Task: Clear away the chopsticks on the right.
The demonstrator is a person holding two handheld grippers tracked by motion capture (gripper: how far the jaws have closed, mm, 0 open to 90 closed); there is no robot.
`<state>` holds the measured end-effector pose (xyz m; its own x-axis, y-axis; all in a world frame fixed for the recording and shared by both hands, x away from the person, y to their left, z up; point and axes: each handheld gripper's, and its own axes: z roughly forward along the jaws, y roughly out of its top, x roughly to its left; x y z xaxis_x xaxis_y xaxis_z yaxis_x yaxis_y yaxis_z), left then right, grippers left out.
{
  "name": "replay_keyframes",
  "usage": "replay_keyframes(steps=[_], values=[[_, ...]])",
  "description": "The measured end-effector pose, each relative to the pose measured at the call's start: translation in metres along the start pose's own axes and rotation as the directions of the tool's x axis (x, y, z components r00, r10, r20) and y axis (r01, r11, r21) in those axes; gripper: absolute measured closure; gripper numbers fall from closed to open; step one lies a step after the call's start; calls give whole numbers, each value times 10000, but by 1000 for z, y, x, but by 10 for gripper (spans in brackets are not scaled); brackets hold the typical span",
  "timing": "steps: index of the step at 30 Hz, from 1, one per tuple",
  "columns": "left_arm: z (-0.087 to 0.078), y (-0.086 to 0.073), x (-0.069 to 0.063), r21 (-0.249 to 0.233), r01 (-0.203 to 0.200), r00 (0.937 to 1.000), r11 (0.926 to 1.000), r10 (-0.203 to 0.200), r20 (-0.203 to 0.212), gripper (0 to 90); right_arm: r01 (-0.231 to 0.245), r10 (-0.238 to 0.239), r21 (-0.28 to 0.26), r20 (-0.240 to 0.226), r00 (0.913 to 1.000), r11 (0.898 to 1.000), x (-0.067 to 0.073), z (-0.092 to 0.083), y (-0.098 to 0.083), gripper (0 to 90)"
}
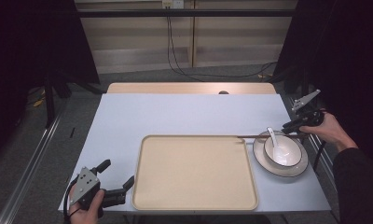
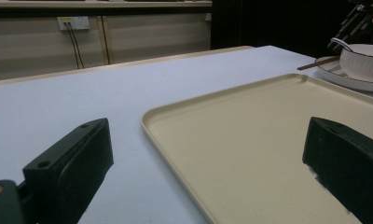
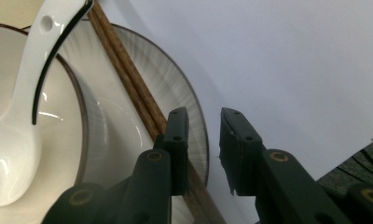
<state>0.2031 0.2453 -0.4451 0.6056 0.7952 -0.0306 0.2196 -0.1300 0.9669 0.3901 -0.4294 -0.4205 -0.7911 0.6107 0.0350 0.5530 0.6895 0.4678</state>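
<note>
While the left gripper [image 1: 115, 176] rests at the near left table [image 1: 184, 114] corner, jaws spread and empty, the right gripper [image 3: 204, 128] is at the chopsticks [image 3: 128, 77]. These lie across the plate's [image 3: 177, 84] far rim at right, beside the bowl [image 1: 283, 150]. Its narrowed jaws stand apart; chopsticks pass under the left one, unpinched.

Dim room w/ dark edges, table [image 1: 184, 114] evenly lit from overhead, soft shadows, slight glare on spoon [image 3: 17, 140].

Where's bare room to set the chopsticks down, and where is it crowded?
The tray is bare all over. The table is also free from the tray's far rim to the far edge. It is crowded at the right: bowl with spoon on a plate, chopsticks across its rim, right tongs there. Left tongs sit by the tray's near left corner.
</note>
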Motion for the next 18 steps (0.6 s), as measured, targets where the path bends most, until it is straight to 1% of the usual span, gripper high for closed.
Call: replay_keyframes(steps=[1,2,3,4,6,9,11,12,15,18], values=[[0,0,0,0,0,10000,10000,0,0,16,0,0,0,0,10000,10000,0,0,0,736],[0,0,0,11,50,10000,10000,-50,13,16,92,-92,37,-147,9998,10000,1,0,0,742],[0,0,0,11,50,10000,10000,-50,13,16,92,-92,37,-147,9998,10000,1,0,0,742],[0,0,0,19,7,10000,10000,-7,31,16,219,-217,51,-211,9995,9997,3,1,0,748],[0,0,0,60,-21,10000,10000,22,-21,16,172,-170,72,-246,9996,9998,5,2,1,759],[0,0,0,27,4,10000,10000,-4,25,16,201,-198,122,-230,9995,9997,5,2,2,760],[0,0,0,38,-15,10000,10000,15,21,16,277,-272,165,-296,9992,9995,5,2,3,764],[0,0,0,39,16,10000,10000,-16,-23,16,288,-281,156,-415,9987,9995,5,2,3,765],[0,0,1,72,8,10000,10000,-8,-15,16,285,-277,210,-409,9988,9994,6,2,3,766],[0,0,1,53,37,10000,10000,-37,-4,16,301,-296,145,-365,9989,9994,6,3,4,775]])
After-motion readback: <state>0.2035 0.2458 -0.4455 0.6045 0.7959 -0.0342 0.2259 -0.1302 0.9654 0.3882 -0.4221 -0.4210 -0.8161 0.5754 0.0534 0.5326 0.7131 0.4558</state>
